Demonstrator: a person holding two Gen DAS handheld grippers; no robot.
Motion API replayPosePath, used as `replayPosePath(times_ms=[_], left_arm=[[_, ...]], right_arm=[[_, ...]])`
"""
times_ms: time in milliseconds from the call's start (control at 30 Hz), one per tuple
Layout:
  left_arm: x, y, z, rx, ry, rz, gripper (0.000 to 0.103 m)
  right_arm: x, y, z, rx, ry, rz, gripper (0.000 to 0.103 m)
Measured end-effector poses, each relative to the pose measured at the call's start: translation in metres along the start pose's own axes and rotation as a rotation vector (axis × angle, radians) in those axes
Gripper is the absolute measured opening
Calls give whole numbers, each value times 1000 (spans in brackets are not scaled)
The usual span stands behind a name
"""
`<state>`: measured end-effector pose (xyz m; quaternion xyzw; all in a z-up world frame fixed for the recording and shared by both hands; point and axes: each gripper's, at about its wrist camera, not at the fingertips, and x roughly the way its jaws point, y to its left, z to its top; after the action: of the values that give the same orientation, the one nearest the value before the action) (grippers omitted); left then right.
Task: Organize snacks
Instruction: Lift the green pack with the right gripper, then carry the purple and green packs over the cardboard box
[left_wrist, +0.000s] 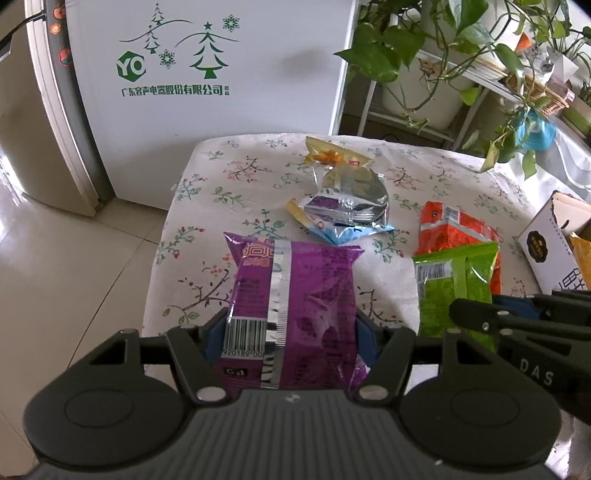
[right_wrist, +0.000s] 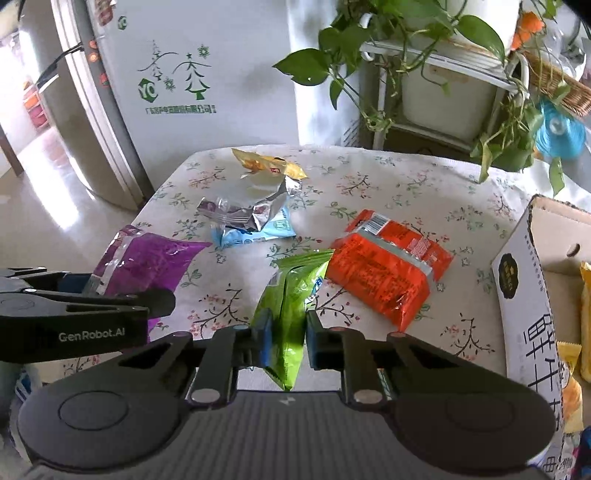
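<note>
My left gripper (left_wrist: 290, 328) is shut on a purple snack bag (left_wrist: 295, 295), held at its lower half above the table's near left; the bag also shows in the right wrist view (right_wrist: 144, 262). My right gripper (right_wrist: 288, 332) is shut on a green snack bag (right_wrist: 291, 295), seen in the left wrist view too (left_wrist: 454, 288). An orange-red bag (right_wrist: 388, 266) lies flat just right of the green one. A pile of silver (right_wrist: 258, 206), light blue (right_wrist: 255, 236) and yellow (right_wrist: 266, 164) packets lies at the table's middle back.
A floral tablecloth (right_wrist: 388, 184) covers the table. A white cardboard box (right_wrist: 532, 295) with yellow packets inside stands at the right edge. A white fridge (left_wrist: 207, 92) stands behind the table, and a plant rack (right_wrist: 443, 85) with trailing leaves at the back right.
</note>
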<state>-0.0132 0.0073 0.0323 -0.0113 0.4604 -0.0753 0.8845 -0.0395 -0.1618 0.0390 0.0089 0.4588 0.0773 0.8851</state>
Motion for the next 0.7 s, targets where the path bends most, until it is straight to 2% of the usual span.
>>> replayPosePath(times_ms=[300,467,700], left_arm=[[-5,-4,3,13,-27,-3,67],[-5,-7,3,16,-29,-4,67],[-9,-11,6,18,-47,-10,67]], right_arm=[[-13,14,3,-81,-40,1,16],[-16,13,3,-84,-40,8,16],[-31,10,10,-83,-88,-9,16]])
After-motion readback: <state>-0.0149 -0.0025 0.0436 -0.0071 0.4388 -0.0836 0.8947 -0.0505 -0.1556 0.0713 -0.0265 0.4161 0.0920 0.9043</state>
